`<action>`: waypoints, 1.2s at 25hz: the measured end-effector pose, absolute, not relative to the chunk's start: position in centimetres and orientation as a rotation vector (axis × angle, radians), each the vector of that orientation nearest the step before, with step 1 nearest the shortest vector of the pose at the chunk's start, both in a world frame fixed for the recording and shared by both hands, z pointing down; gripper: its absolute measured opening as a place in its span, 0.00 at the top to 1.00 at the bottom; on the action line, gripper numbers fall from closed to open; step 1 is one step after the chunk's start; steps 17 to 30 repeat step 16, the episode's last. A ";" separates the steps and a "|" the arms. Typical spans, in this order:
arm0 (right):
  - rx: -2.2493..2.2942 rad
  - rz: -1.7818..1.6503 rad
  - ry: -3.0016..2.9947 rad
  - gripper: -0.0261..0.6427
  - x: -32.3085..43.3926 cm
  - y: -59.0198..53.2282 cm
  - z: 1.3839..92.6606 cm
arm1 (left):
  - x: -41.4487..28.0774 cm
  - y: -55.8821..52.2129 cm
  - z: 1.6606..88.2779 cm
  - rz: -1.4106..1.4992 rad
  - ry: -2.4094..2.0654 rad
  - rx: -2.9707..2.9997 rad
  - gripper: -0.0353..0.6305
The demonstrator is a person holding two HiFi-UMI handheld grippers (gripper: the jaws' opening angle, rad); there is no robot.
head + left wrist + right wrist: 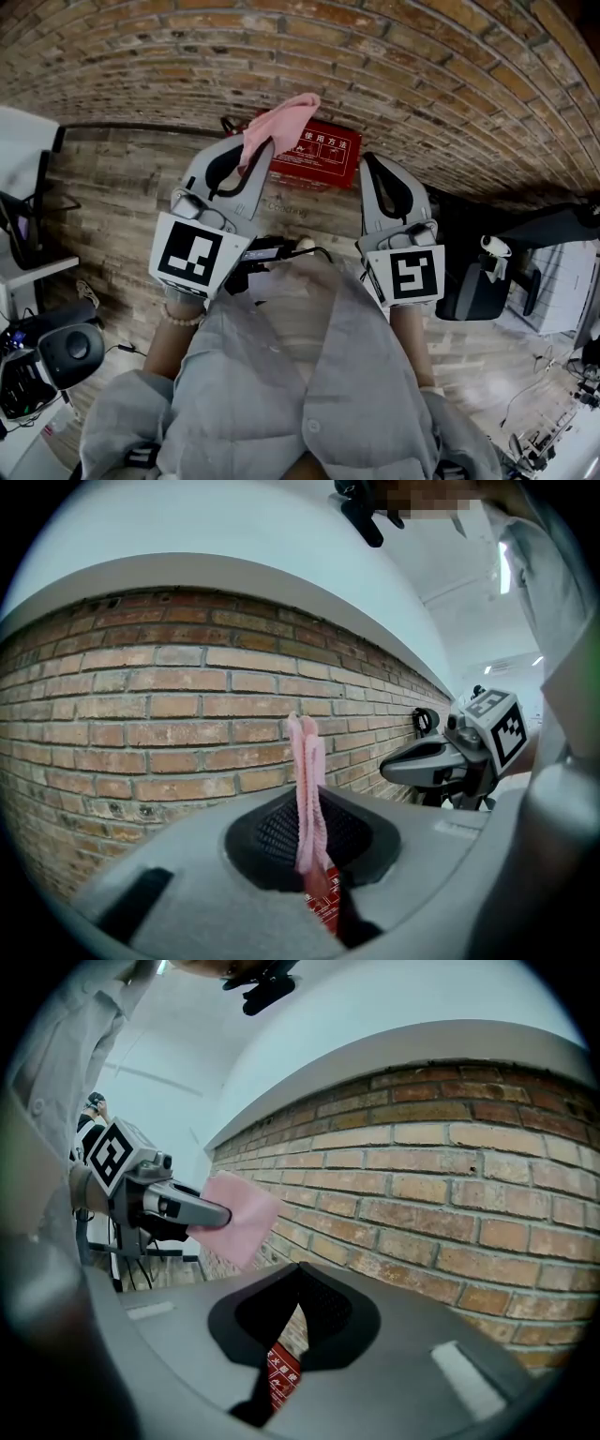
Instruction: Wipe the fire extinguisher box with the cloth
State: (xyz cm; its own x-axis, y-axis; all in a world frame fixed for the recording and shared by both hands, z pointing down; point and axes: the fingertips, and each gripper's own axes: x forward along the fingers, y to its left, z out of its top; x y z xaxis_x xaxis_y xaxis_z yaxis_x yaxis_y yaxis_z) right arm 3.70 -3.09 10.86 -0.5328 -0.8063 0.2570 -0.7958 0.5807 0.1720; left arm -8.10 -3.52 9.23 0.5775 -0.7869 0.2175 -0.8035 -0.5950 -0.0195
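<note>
A red fire extinguisher box (319, 157) with white print stands on the floor against the brick wall. A pink cloth (285, 120) hangs from my left gripper (257, 148), which is shut on it above the box's left end. The left gripper view shows the cloth (307, 794) edge-on between the jaws, with a bit of the red box (323, 908) below. My right gripper (370, 161) hovers at the box's right end, jaws together with nothing held. In the right gripper view the cloth (239, 1220) hangs from the left gripper (221, 1215), and the box (284, 1375) shows below.
A brick wall (394, 75) runs behind the box. An office chair (487, 272) stands to the right. A dark speaker-like device (70, 352) and cables lie at lower left. A white desk edge (28, 272) is at far left.
</note>
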 end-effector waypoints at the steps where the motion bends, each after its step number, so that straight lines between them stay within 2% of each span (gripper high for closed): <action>1: 1.308 -0.041 -2.497 0.95 3.8 -3.1 11.0 | -8.1 -3.5 9.3 0.312 -1.372 2.718 0.93; 30: 1.307 -0.046 -2.511 0.95 3.3 -3.5 11.2 | -8.4 -4.0 9.3 0.305 -1.381 2.707 0.93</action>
